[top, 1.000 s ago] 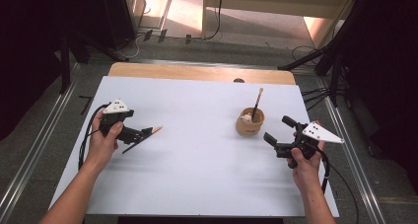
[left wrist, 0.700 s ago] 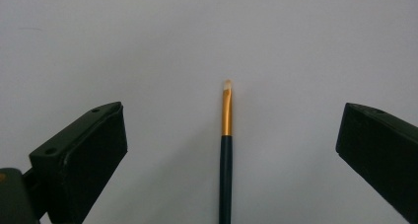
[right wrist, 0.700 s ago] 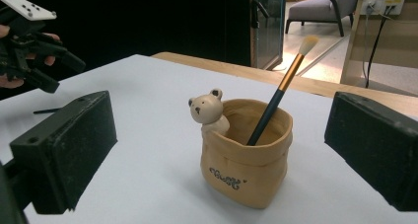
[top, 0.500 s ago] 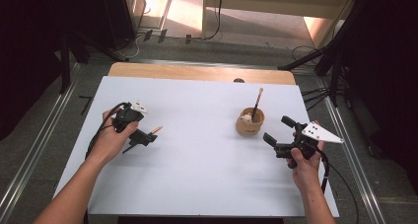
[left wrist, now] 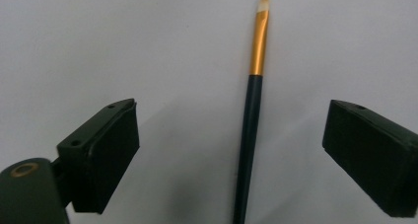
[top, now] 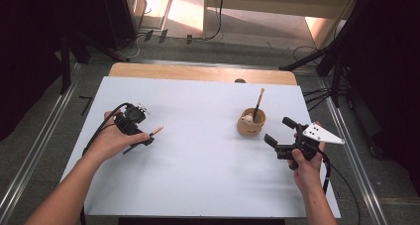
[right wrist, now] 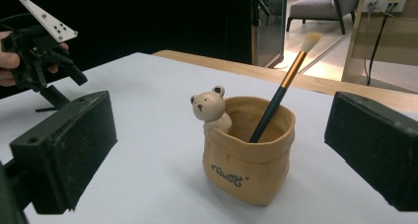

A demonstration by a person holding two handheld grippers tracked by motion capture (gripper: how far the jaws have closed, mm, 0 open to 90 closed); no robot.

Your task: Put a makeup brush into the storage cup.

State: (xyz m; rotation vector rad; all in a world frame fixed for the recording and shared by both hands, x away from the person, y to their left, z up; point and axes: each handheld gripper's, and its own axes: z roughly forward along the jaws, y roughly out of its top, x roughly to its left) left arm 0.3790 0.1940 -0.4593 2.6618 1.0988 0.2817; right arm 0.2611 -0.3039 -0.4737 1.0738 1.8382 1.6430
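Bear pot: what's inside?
One brush stands handle-down in the pot, bristles up, leaning on the rim. The pot's wall hides the handle's end and the bottom.

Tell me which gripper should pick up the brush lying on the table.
Left. The left gripper is open with the lying brush already between its jaws. The right gripper sits across the table, facing the bear holder.

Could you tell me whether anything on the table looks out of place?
One makeup brush lies loose on the white table between the left gripper's open jaws, while another brush stands in the bear pot.
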